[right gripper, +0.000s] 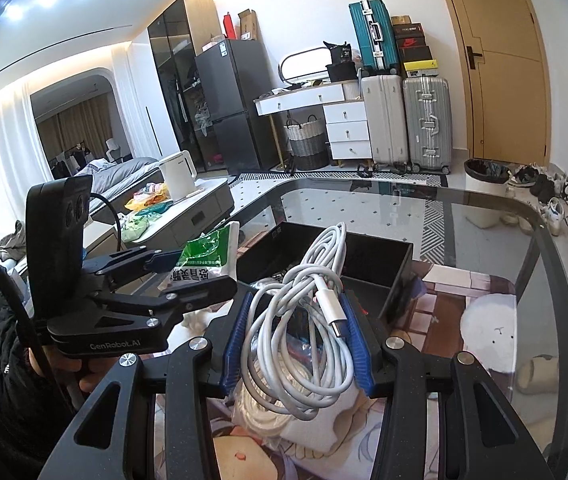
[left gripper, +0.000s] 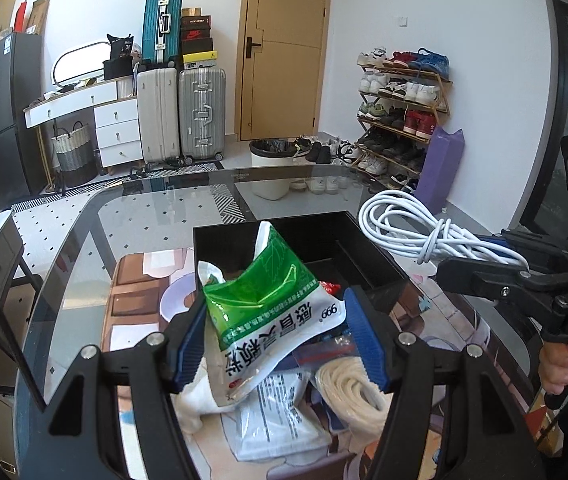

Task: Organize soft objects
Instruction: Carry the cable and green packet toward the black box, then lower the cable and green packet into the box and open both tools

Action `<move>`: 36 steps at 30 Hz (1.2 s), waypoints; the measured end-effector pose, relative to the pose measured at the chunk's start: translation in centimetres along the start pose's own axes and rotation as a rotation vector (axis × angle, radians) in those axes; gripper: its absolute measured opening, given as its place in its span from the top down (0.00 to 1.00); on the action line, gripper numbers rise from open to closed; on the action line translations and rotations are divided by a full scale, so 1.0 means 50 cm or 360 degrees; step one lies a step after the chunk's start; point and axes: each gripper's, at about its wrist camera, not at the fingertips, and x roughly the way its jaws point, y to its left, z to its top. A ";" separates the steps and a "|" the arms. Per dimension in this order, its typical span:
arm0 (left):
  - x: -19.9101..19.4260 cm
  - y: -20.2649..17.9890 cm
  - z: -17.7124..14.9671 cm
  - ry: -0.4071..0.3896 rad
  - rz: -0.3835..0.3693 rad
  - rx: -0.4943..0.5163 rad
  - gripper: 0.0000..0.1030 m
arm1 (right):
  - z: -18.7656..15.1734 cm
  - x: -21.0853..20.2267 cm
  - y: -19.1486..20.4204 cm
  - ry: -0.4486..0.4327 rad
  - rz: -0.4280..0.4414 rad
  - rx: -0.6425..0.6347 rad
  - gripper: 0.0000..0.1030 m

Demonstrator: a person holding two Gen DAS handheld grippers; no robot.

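Holding one green pouch [left gripper: 268, 304], one white cable [right gripper: 304, 320].

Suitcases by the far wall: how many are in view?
3. A teal suitcase stands on top, a white suitcase below it, and a silver suitcase beside that; more may be hidden.

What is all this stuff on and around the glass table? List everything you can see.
sachet: one, green and white, held up in the left gripper
cable: one coil, white, held in the right gripper
box: one, black, open, on the table behind the sachet
rope: one bundle, cream, on the table below the grippers
packet: one, white, printed, beside the rope
table: one, glass
suitcases: three, teal, white, silver, by the far wall
bin: one, white, near the door
shoe rack: one, wooden, full
left gripper: black, blue pads
right gripper: black, blue pads
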 end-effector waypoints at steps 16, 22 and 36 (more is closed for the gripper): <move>0.066 0.017 0.022 0.0044 0.0049 -0.0067 0.37 | 0.043 0.068 -0.034 0.0079 0.0034 0.0003 0.57; 0.083 0.019 0.031 0.0040 0.0086 -0.0063 0.37 | 0.054 0.090 -0.040 0.0118 0.0044 -0.0010 0.57; 0.143 0.031 0.031 0.0132 0.0168 -0.0051 0.36 | 0.060 0.158 -0.063 0.0196 0.0071 0.0019 0.57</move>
